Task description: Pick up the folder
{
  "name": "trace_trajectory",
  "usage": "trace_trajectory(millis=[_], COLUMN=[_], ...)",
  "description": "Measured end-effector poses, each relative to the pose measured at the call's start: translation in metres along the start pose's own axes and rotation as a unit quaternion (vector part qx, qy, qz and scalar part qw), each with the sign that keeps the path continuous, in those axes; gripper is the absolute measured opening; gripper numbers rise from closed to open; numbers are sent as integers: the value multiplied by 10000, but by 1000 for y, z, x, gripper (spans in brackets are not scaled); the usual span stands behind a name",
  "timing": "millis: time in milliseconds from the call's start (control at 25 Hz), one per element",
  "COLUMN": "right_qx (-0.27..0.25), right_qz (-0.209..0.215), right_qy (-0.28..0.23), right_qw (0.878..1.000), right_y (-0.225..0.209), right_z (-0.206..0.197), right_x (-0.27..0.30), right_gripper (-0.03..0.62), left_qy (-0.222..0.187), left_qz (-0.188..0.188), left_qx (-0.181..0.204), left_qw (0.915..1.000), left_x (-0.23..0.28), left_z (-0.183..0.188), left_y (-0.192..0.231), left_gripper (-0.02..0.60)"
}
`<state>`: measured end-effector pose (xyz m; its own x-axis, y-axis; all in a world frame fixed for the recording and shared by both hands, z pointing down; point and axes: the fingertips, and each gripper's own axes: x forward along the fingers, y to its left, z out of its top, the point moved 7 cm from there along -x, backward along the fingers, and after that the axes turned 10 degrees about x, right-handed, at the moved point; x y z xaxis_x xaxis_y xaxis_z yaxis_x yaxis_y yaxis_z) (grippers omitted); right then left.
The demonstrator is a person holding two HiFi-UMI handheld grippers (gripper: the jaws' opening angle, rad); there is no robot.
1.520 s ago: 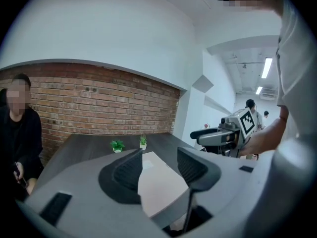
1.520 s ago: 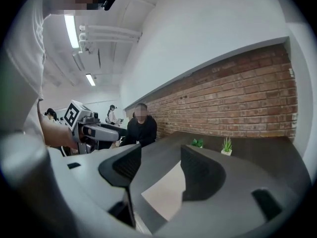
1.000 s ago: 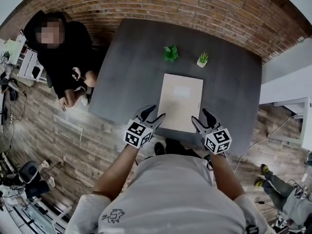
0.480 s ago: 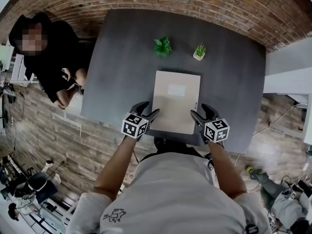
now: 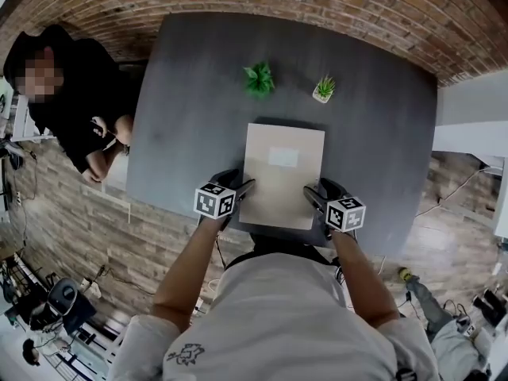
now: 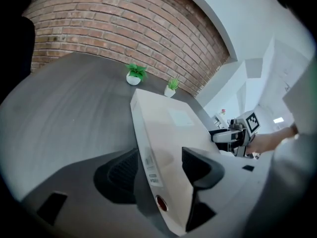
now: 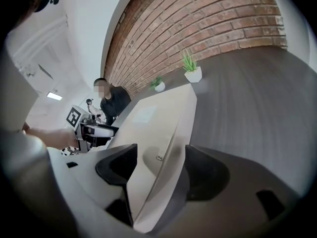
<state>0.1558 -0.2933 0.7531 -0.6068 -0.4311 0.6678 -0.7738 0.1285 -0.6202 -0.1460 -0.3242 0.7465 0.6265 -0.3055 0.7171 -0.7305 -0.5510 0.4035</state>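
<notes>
A beige folder (image 5: 282,173) lies flat on the dark grey table (image 5: 190,109), near its front edge. My left gripper (image 5: 240,182) is at the folder's near left edge. In the left gripper view the folder (image 6: 168,128) has its spine between the jaws of that gripper (image 6: 158,170), which are opening and do not press on it. My right gripper (image 5: 316,189) is at the near right edge. The right gripper view has the folder (image 7: 148,128) with its edge between the opening jaws of that gripper (image 7: 157,170), also clear of the pads.
Two small potted plants (image 5: 258,78) (image 5: 323,88) stand on the table beyond the folder. A person in dark clothes (image 5: 71,94) sits off the table's left side. A brick wall runs behind the table.
Both grippers have come down from above the table's front edge to the folder's near left and right edges, and each now has an edge between its jaws.
</notes>
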Motion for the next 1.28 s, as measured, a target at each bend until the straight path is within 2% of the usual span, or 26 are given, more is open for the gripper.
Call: trace_trajectory(millis=[240, 360, 800, 1280], right_qx=[142, 152, 303, -31], right_qz=[98, 85, -19, 12], right_qy=[197, 218, 222, -119], right_qw=[9997, 9996, 9993, 9999], right_y=[-4, -5, -1, 36], right_z=[-6, -6, -4, -7], right_x=[11, 10, 8, -20], right_gripper=[295, 282, 253, 242], left_qy=[113, 103, 100, -255], left_qz=[-210, -335, -231, 7], left_qx=[-287, -350, -294, 86], left_qw=[9993, 9988, 9993, 9996], left_x=[14, 17, 12, -35], left_z=[-7, -7, -3, 4], left_y=[4, 1, -6, -27], left_gripper=[284, 241, 213, 207])
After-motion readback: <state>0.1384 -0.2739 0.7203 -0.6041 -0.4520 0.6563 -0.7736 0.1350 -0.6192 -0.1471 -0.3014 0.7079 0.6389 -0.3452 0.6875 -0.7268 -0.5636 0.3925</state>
